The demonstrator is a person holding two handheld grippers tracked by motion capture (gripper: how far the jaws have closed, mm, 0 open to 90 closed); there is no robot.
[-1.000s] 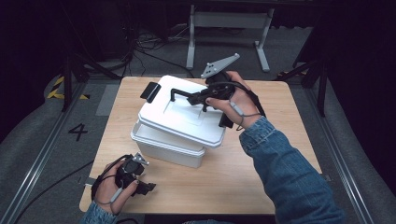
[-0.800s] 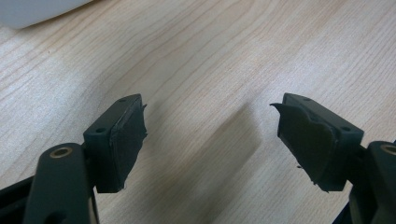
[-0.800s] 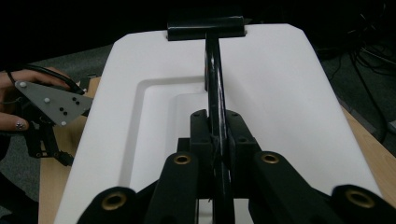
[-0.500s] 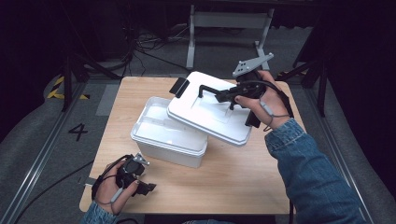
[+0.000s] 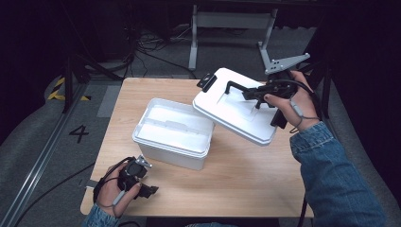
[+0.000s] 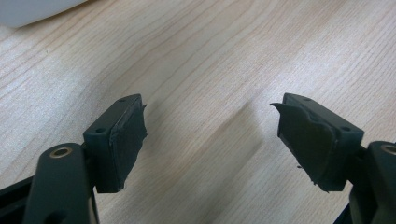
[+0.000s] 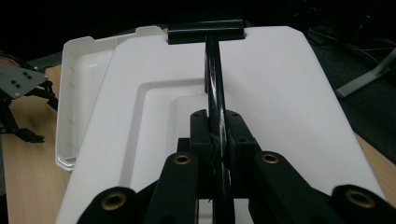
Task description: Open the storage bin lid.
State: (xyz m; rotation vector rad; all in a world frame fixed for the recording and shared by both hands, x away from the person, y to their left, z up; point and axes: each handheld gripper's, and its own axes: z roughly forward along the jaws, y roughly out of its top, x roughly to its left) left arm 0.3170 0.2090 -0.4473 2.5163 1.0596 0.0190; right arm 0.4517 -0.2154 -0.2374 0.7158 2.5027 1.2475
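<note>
Two units: one per hand.
Right hand-held gripper [image 7: 218,140]: clamped on the lid's black handle [image 7: 214,88], carrying the white lid [image 5: 236,111] tilted, clear of the box.
Left hand-held gripper [image 6: 210,140]: jaws apart, idle above near-left worktop [image 5: 246,175].
Box [image 5: 172,132]: uncovered, centre-left.

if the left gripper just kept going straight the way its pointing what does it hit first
Most likely the bare wooden table. The left gripper has its jaws open and angled down at the wood, with nothing between them. The white box sits just beyond, though depth is hard to judge.
</note>
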